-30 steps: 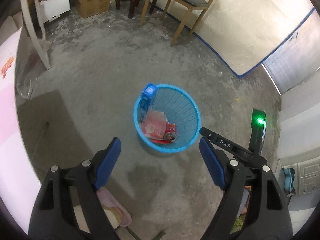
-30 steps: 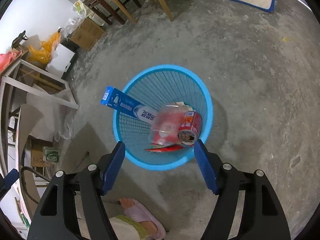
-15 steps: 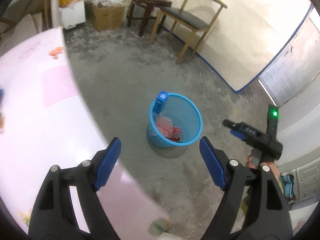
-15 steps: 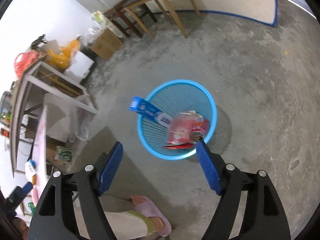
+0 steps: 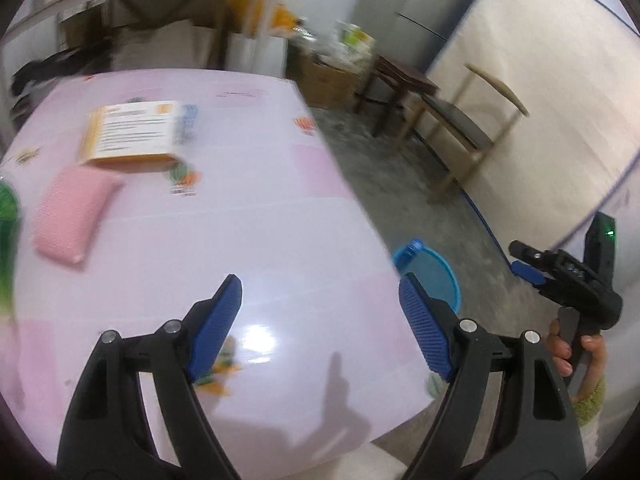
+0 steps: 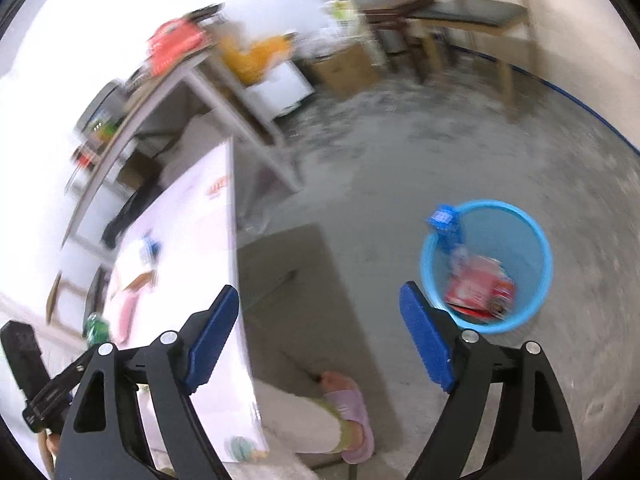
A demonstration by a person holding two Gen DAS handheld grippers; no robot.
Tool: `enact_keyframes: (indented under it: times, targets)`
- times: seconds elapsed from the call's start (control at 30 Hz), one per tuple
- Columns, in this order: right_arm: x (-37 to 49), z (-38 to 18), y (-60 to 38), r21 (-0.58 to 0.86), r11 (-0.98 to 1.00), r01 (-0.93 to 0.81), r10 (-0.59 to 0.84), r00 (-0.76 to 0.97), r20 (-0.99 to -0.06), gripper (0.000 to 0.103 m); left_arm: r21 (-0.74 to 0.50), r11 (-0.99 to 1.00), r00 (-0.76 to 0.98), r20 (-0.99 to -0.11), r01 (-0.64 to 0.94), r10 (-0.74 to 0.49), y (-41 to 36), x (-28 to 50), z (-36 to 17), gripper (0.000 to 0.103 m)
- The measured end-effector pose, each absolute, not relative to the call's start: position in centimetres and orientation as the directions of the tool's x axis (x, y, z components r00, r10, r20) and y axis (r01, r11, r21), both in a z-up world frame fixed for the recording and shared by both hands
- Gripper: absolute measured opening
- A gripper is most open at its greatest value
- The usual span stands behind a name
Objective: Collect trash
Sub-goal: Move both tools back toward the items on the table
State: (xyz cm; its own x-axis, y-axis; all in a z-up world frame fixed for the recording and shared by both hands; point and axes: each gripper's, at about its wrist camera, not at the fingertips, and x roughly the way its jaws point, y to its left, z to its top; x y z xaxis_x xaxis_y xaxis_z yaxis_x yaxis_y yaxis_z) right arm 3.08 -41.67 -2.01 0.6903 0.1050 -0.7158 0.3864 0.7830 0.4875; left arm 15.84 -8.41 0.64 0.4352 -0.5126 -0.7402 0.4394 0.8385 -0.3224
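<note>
My left gripper (image 5: 320, 292) hangs open and empty above a pink table (image 5: 280, 208). On the table lie an orange and white box (image 5: 132, 136), a pink pad (image 5: 72, 216) and, at the left edge, a green bottle (image 5: 8, 208). The blue mesh basket (image 5: 452, 280) stands on the floor beyond the table's right edge. In the right wrist view the basket (image 6: 488, 204) holds a red wrapper (image 6: 476, 284) and a blue box (image 6: 442, 220) that leans on its rim. My right gripper (image 6: 320, 300) is above the floor with its jaws opening and nothing between them.
A wooden chair (image 5: 460, 128) and a dark stool (image 5: 400, 80) stand by the far wall, with cardboard boxes (image 6: 344, 64) and a cluttered shelf (image 6: 172, 80) beside them. A foot in a pink slipper (image 6: 352, 396) rests by the table (image 6: 192, 248). Both views are blurred.
Both grippers have risen and swung left, away from the basket. The left wrist view now looks onto the pink table. The right jaws have spread a little wider.
</note>
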Motion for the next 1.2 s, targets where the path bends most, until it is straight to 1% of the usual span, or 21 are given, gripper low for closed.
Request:
enact_keyframes:
  times: [0.13,0.27,0.5,0.9,0.97,1.2]
  targets:
    - [6.8,0.1,-36.6,0.497,0.822,0.279,0.191,0.687,-0.701,0.081,-0.326,0.876,0.492,-0.732,0.355,-0.471,-4.6,16.7,0.8,0.078]
    - [9.8,1.8,-31.1,0.482,0.856,0.188,0.247,0.671,-0.699,0.081,-0.307,0.903,0.536,-0.728,0.301,-0.427,-1.6,17.2,0.9,0.079]
    - [13.5,2.4,-23.9,0.470,0.875,0.114,0.315,0.602,-0.733,0.081,-0.303,0.923,0.570,-0.726,0.239,-0.386,2.9,18.6,0.3,0.081]
    - [18.5,0.5,-16.7,0.451,0.888,0.095,0.356,0.478,-0.803,0.082,-0.310,0.931,0.589,-0.722,0.194,-0.363,6.6,20.3,-1.0,0.083]
    - [19.1,0.0,-15.6,0.436,0.895,0.099,0.348,0.456,-0.819,0.085,-0.313,0.930,0.591,-0.719,0.193,-0.365,6.9,20.4,-1.0,0.083]
    - [20.5,-1.5,-13.7,0.373,0.918,0.133,0.295,0.399,-0.868,0.089,-0.331,0.924,0.610,-0.697,0.193,-0.377,7.7,20.6,-1.2,0.083]
